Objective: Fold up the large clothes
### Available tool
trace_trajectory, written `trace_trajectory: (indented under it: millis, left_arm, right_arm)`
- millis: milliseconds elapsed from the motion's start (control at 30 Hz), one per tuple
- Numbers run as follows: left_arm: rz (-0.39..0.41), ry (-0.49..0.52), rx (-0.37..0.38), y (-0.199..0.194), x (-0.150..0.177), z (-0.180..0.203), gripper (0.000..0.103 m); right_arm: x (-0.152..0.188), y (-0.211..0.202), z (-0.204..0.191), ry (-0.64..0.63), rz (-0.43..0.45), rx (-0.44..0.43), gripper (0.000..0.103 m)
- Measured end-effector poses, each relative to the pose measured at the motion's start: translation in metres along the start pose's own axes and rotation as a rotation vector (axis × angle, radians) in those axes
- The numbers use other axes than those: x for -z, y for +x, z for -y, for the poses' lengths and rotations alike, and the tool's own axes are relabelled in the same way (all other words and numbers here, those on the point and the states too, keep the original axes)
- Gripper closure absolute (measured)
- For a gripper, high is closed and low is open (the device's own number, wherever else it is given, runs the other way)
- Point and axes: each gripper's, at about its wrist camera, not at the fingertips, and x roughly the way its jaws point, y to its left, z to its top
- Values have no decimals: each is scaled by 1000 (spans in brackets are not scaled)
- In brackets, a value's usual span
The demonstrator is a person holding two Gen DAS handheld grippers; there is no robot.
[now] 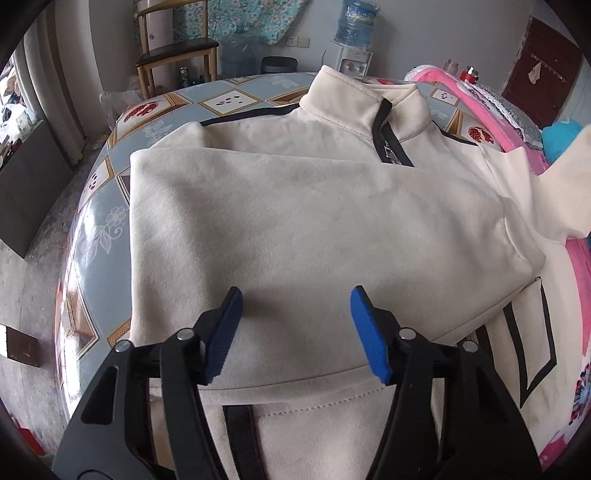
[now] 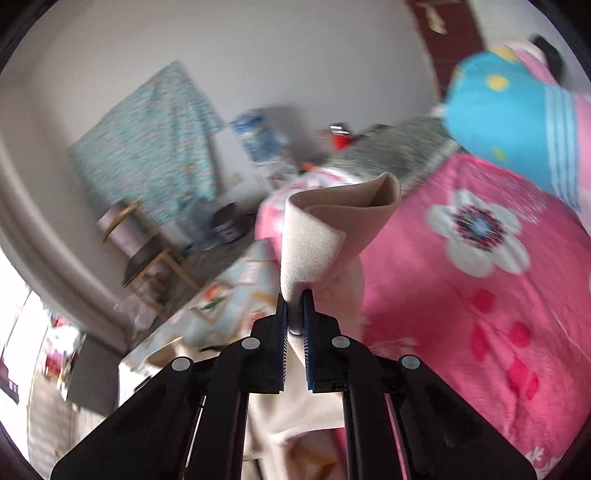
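- Cream sweatshirt [image 1: 295,206] is lying half-folded on the patterned table [image 1: 92,229], its near hem running under my left gripper [image 1: 295,328] — jaws spread wide, gripping nothing.
- My right gripper [image 2: 295,325] is pinching a raised cuff [image 2: 325,229], tilted over the pink quilt [image 2: 480,295].

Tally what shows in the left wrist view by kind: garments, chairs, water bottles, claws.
Cream garments: 1
Wooden chairs: 1
Large water bottles: 2
Claws: 1, the left claw, open above the garment
Total: 5
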Motion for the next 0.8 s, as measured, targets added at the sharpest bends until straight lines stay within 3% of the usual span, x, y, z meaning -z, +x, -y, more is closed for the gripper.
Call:
trace_trajectory:
  millis: [133, 300, 400, 500, 600, 667, 733, 800]
  left_arm:
    - [-5, -32, 38, -4, 1, -14, 67]
    - [-11, -91, 95, -12, 8, -32, 88]
    - [-6, -102, 112, -20, 15, -41, 89]
    - [-4, -98, 105, -30, 21, -50, 89]
    - [-15, -115, 111, -38, 25, -64, 89]
    - [-16, -121, 118, -44, 25, -73, 89]
    - [-15, -123, 135, -50, 23, -79, 88]
    - [-16, -131, 164, -52, 17, -80, 82]
  right_arm:
    - [15, 2, -89, -129, -30, -140, 95]
    - [62, 28, -186, -251, -121, -295, 95]
    - [113, 61, -232, -299, -193, -367, 95]
    - [188, 114, -273, -365, -352, -387, 93]
    - [263, 169, -290, -423, -618, -387, 83]
    - [288, 188, -284, -437, -712, -365, 81]
    - [287, 188, -269, -412, -711, -376, 72]
    - [272, 177, -247, -369, -660, -389, 55]
